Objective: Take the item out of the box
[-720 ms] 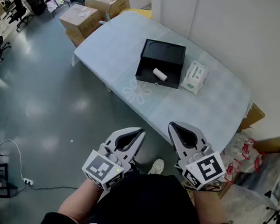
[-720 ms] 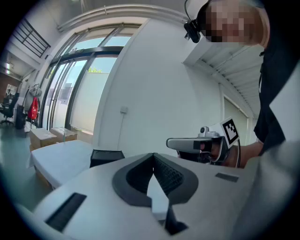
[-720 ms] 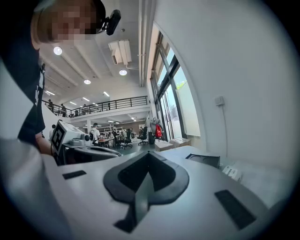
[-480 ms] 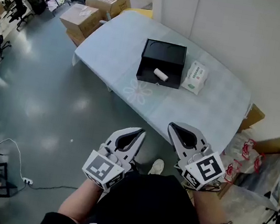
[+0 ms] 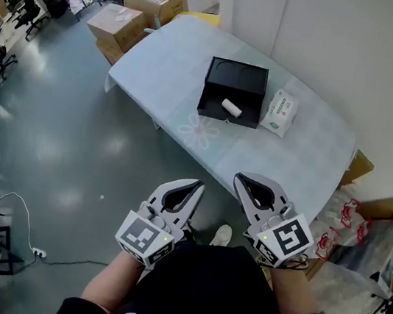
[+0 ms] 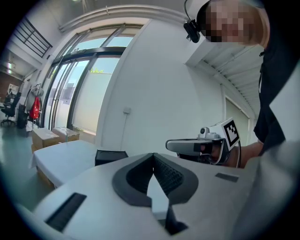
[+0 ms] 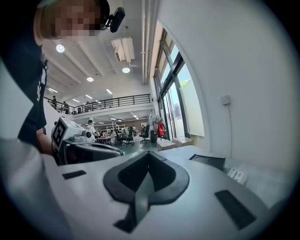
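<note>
Fingers (image 6: 169, 174) of the left gripper (image 5: 196, 184) were pressed together with nothing between them. Those of the right gripper (image 5: 238, 177) were likewise closed and empty. Both grippers hung side by side, close to the person's body, over the grey floor (image 5: 69, 161) and well apart from the table (image 5: 168, 58). On the table sat the black box (image 5: 236, 77), open, with the white roll (image 5: 231, 108) lying in its nearer half. A white pack (image 5: 280, 113) lay just beside the box on its right. Cartons (image 5: 131, 15) stood on the floor at the table's far left end.
</note>
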The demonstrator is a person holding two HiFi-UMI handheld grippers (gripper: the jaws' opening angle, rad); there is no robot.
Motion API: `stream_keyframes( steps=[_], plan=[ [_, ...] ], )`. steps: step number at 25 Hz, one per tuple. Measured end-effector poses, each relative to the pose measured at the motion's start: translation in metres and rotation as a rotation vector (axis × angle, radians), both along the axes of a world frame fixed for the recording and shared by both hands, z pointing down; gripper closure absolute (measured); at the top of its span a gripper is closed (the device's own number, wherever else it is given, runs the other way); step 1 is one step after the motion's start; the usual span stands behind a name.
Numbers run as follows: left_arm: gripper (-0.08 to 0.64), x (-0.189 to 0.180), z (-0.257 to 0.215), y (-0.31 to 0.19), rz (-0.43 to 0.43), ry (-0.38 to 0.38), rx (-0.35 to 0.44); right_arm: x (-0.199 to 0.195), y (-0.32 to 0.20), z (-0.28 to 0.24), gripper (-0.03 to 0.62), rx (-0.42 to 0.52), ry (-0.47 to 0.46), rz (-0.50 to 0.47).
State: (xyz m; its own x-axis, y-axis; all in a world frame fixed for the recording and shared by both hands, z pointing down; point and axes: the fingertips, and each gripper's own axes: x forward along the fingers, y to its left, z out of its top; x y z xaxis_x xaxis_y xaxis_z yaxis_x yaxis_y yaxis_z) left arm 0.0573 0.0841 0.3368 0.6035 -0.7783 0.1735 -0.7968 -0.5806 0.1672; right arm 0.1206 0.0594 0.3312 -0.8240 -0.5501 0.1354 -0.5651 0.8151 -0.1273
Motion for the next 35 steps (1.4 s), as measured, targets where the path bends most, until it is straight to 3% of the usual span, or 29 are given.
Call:
stream_keyframes(
  steps=[35],
  plan=[
    [0.551,-0.12,0.013,-0.054,0.058,0.022,-0.038,-0.127,-0.061,0.015,0.583,-0.048,0.013,0.032]
  ],
)
